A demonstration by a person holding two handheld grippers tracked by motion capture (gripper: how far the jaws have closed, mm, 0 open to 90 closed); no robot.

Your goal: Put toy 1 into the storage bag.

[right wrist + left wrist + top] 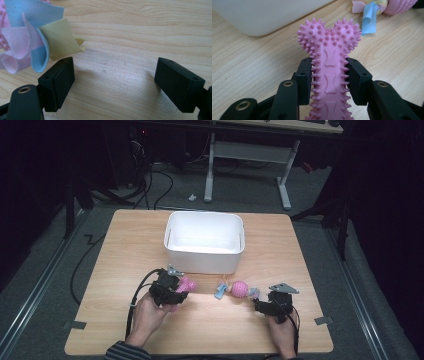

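The left gripper (pixel 329 75) pinches the spiky pink bone toy (pixel 329 55) near the table's (pixel 125 330) front edge. Next, I think, it goes into the white bin (pixel 205 251). The right gripper (pixel 113 80) is spread wide by the ribbon ball (pixel 240 289).

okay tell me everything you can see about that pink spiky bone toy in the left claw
The pink bone toy looks like soft rubber, covered in small nubs, with little bone shapes pressed along its flat shaft. Its two-lobed end points toward the white bin. The left claw is shut on the shaft, black pads pressing both sides. In the high view the toy sits just in front of the bin's near wall, left of the ribboned ball. Whether it touches the table is unclear.
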